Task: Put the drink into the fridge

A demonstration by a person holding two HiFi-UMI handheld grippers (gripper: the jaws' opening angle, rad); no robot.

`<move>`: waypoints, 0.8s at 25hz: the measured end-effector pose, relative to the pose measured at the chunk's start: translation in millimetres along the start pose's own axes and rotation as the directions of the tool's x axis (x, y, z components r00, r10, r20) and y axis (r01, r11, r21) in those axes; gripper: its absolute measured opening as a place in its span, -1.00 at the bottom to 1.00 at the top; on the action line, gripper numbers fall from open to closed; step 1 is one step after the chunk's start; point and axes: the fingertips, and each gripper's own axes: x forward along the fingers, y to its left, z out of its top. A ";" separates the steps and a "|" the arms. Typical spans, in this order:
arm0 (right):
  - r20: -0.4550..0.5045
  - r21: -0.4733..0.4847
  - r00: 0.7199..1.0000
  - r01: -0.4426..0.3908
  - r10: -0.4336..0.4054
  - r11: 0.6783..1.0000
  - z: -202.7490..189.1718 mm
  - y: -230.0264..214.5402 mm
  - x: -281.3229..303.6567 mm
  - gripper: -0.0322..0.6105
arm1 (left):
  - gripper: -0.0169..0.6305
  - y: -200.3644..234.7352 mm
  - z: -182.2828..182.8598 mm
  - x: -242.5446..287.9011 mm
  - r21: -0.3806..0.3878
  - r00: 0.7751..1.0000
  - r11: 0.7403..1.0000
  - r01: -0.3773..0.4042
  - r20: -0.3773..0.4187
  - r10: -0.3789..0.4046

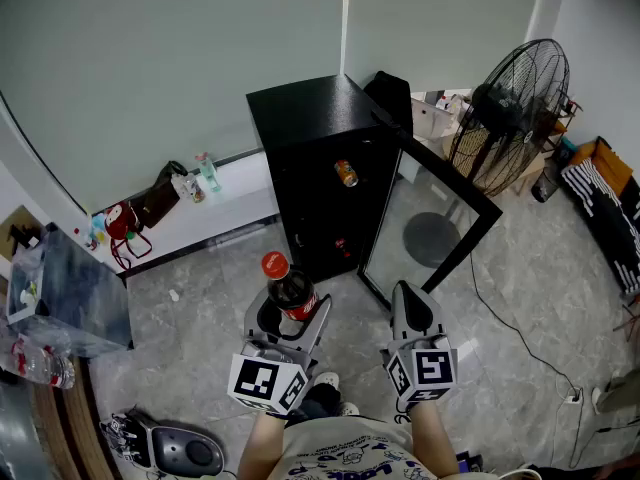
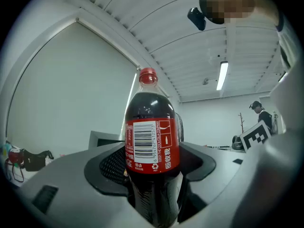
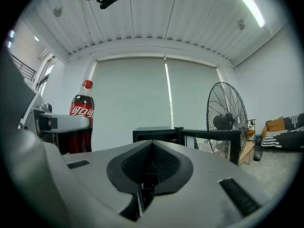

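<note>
Red-capped cola bottle (image 1: pixel 288 290) stands upright, clamped in left gripper (image 1: pixel 289 315) fingers, open fridge (image 1: pixel 308 163) straight ahead; right gripper (image 1: pixel 411 302) fingers together.

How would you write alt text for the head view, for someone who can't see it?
Seen from above, the left gripper clamps an upright cola bottle while the right gripper is shut and empty. Ahead stands a black fridge, glass door open, with a floor fan at right.

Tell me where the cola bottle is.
In the head view, the cola bottle stands upright in the left tongs, in front of the open black fridge.
</note>
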 end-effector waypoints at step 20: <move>0.027 -0.004 1.000 0.008 -0.008 1.000 -0.4 -1.1 13.3 -0.89 | 0.04 11.8 -10.1 10.0 -0.010 1.000 1.000 0.012 -0.015 -0.012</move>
